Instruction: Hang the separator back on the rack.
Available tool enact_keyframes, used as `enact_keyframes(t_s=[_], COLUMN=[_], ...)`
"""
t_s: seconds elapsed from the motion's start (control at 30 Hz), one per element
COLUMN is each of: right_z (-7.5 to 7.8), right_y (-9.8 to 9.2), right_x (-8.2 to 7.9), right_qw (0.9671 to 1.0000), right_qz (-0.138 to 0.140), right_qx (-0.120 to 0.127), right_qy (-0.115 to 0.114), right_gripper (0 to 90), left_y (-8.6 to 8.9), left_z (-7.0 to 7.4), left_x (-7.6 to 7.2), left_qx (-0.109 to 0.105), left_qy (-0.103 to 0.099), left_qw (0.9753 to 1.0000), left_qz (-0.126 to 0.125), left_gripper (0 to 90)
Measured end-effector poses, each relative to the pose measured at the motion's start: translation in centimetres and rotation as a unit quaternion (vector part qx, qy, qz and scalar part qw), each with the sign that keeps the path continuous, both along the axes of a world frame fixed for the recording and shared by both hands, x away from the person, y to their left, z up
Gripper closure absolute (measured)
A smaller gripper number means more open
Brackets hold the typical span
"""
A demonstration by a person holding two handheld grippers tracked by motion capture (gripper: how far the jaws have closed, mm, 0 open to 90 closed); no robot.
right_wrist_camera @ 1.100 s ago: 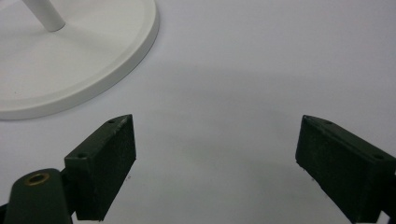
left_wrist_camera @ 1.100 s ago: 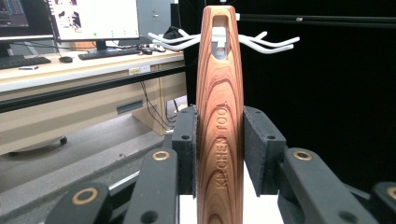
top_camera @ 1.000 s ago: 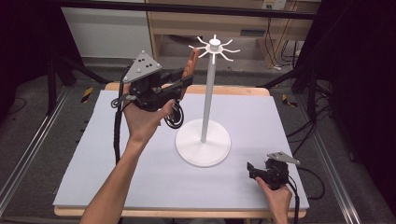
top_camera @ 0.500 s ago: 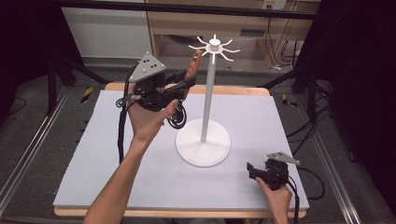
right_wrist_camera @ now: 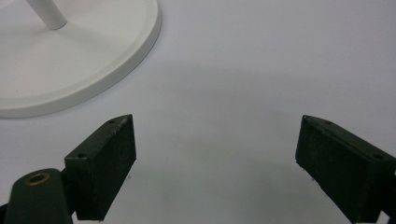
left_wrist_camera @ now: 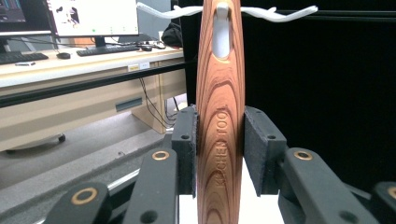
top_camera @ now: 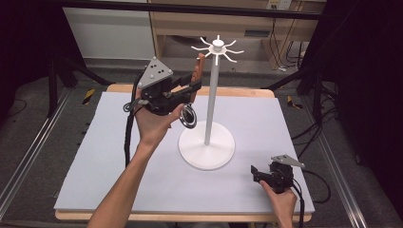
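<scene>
A kitchen tool with a wooden handle (top_camera: 199, 69) and a round metal head (top_camera: 188, 116) hangs upright beside the white hook stand (top_camera: 211, 95). My left gripper (top_camera: 192, 88) is shut on the handle, raised above the table. In the left gripper view the handle (left_wrist_camera: 219, 84) stands between the pads, and a white hook (left_wrist_camera: 223, 35) of the stand's top passes through its hanging hole. My right gripper (top_camera: 255, 173) rests low at the table's front right, open, with nothing between its jaws (right_wrist_camera: 215, 158).
The stand's round base (top_camera: 206, 151) sits mid-table on the white mat (top_camera: 285, 123); its edge (right_wrist_camera: 116, 60) lies just ahead of the right gripper. Several thin hooks (top_camera: 217, 46) spread from the pole top. A desk with monitors (left_wrist_camera: 93, 18) stands beyond.
My left gripper has carried the tool slightly right, towards the stand's top, bringing the handle's tip up to a hook. The right gripper has not moved.
</scene>
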State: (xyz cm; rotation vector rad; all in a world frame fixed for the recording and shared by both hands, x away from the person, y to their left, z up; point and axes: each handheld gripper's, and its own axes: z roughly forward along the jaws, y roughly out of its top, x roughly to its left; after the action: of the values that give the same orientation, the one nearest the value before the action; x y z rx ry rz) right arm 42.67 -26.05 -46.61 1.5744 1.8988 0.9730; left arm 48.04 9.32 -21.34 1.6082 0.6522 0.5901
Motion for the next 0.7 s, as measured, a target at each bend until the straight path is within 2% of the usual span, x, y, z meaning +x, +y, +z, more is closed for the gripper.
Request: enact_keyframes(t_s=[0.4, 0.53, 0.7], right_z=[-0.06, -0.09, -0.07], right_y=[0.09, 0.2, 0.27], right_x=[0.03, 0.05, 0.05], right_qw=[1.0, 1.0, 1.0], right_qz=[0.002, 0.002, 0.003], right_qx=[-0.002, -0.002, -0.003], right_qy=[0.0, 0.003, 0.002], right_gripper=[12.7, 12.7, 12.7], left_y=[-0.48, -0.71, -0.73], left_z=[-0.38, -0.37, -0.47], left_x=[0.44, 0.58, 0.82], left_qx=[0.004, 0.012, 0.01], left_qy=[-0.014, -0.019, -0.014], left_qw=[0.9999, 0.9997, 0.9998], left_qz=[0.003, 0.008, 0.009], left_gripper=[66.6, 66.5, 64.7])
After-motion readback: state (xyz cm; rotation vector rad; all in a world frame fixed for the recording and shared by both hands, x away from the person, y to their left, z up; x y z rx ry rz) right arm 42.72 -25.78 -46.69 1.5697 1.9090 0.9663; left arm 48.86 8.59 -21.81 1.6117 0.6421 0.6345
